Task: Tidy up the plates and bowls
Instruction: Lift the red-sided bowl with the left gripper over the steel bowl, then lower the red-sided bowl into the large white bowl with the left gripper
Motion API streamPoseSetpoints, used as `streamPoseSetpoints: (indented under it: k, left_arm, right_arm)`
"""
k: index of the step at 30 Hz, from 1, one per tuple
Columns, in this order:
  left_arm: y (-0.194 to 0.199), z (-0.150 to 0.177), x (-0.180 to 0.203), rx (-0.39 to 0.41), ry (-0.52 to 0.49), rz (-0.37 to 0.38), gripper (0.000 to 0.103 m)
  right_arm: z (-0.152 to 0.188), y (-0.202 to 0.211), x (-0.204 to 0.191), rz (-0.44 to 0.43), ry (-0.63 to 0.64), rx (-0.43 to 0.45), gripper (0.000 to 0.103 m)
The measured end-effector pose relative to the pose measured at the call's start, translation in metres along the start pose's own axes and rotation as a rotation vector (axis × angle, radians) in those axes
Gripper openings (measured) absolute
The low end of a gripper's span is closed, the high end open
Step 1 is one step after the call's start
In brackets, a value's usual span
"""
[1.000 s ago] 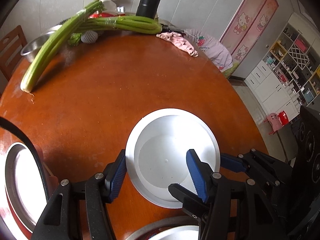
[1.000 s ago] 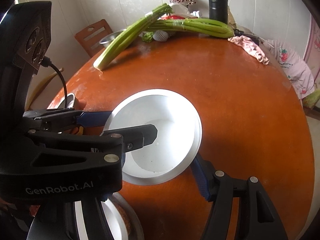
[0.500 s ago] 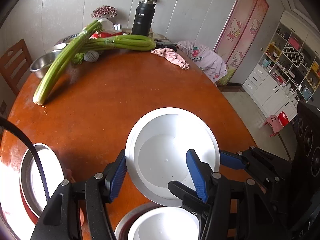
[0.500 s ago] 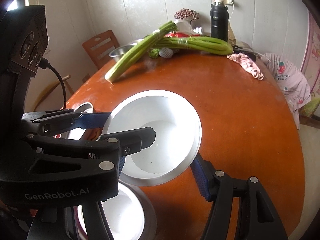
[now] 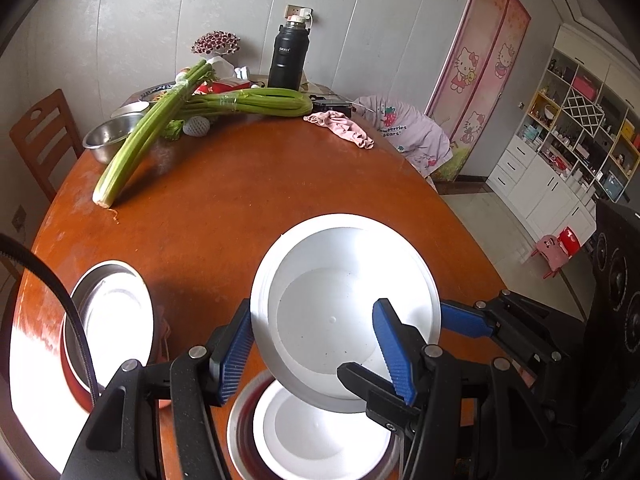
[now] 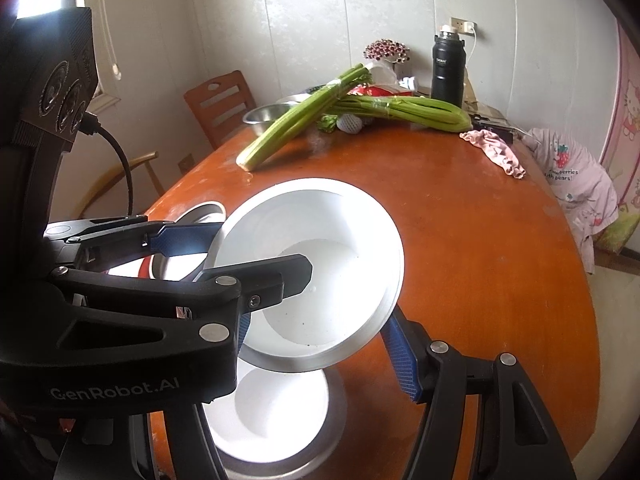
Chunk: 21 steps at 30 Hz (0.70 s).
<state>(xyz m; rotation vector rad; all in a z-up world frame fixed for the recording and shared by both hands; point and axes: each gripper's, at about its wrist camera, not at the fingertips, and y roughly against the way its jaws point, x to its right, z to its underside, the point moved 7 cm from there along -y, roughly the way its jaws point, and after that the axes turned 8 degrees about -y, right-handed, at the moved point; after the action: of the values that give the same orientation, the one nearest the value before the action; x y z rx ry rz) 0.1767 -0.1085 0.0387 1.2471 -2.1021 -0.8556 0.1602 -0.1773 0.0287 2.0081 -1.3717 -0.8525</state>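
Observation:
A white bowl with a metal rim [image 5: 344, 304] is held in the air between both grippers, tilted; it also shows in the right wrist view [image 6: 320, 264]. My left gripper [image 5: 316, 348] grips its left rim, one finger inside the bowl. My right gripper [image 6: 320, 324] grips its right rim the same way. Below it on the table stands a second bowl, white inside with a steel rim [image 5: 316, 440], which also shows in the right wrist view [image 6: 276, 420]. A steel bowl on a red one [image 5: 112, 320] stands at the left.
The round orange table [image 5: 248, 200] carries celery bunches [image 5: 132, 148], a steel bowl [image 5: 108, 136], a black flask [image 5: 288, 56] and a pink cloth [image 5: 344, 126] at the far side. A wooden chair [image 5: 40, 140] stands left. The table edge drops off on the right.
Both grippers have lifted the white bowl up and back toward me. The bowl beneath it and the stack at the left have come into view.

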Motion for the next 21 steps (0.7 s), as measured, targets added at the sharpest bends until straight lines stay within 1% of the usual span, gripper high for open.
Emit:
streamPoseSetpoints:
  k: [10, 21]
  left_arm:
    - [0.014, 0.031, 0.005, 0.011, 0.018, -0.013, 0.059]
    - [0.014, 0.055, 0.005, -0.004, 0.027, -0.03, 0.059]
  right_arm:
    - [0.028, 0.01, -0.013, -0.016, 0.028, -0.01, 0.067]
    - [0.052, 0.012, -0.022, -0.027, 0.033, -0.03, 0.067]
